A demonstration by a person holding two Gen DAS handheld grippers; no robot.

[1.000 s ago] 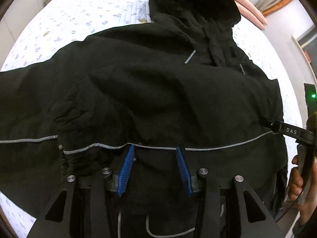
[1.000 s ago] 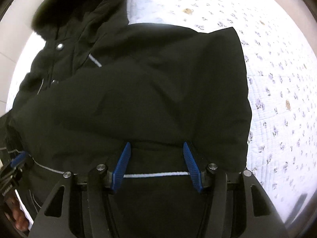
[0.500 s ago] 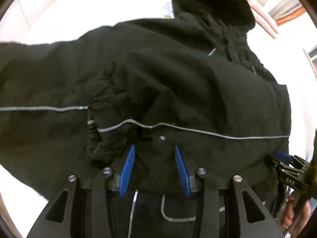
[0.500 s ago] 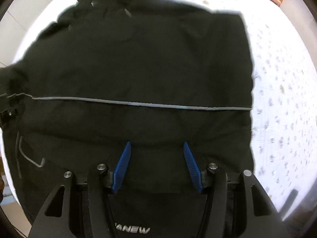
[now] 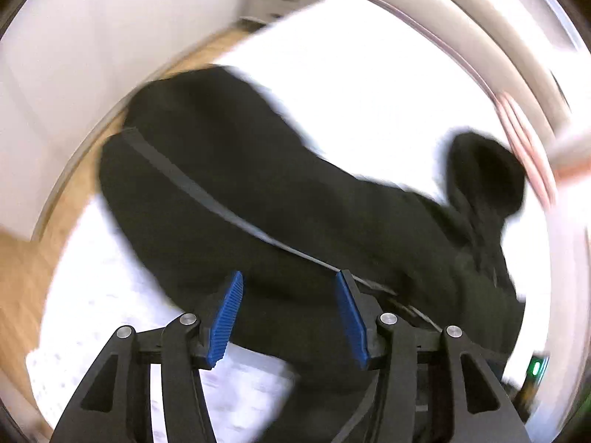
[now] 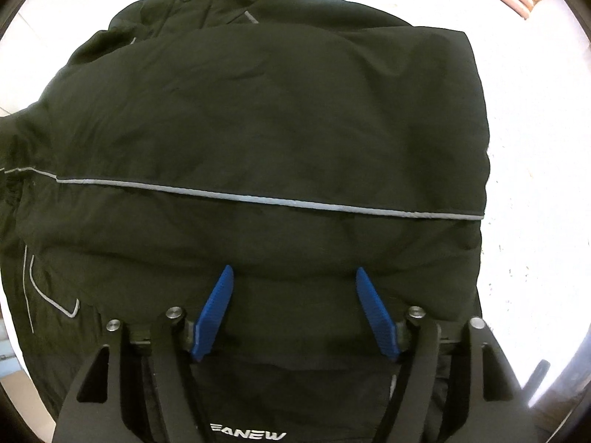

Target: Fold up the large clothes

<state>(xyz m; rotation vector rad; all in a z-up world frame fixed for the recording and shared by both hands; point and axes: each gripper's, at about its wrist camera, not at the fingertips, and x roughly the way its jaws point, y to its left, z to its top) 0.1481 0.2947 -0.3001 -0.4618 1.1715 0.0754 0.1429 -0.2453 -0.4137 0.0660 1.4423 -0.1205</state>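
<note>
under the right tool [image 6: 291, 288], opening and empty, jacket [image 6: 258, 129] lettering shows; left tool [image 5: 288, 295], opening, sees wooden floor [image 5: 22, 277].

Same build on both: left gripper [image 5: 288, 313] and right gripper [image 6: 293, 313] in matte black plastic, angular arms with triangular cutouts, silver round screw heads at the pivots. Ribbed bright-blue fingers [image 6: 216, 313] tapering to a point. White lettering ending in "ANEW" [image 6: 248, 436] on the right body. Black cable [image 5: 356, 419] curving under the left one
</note>
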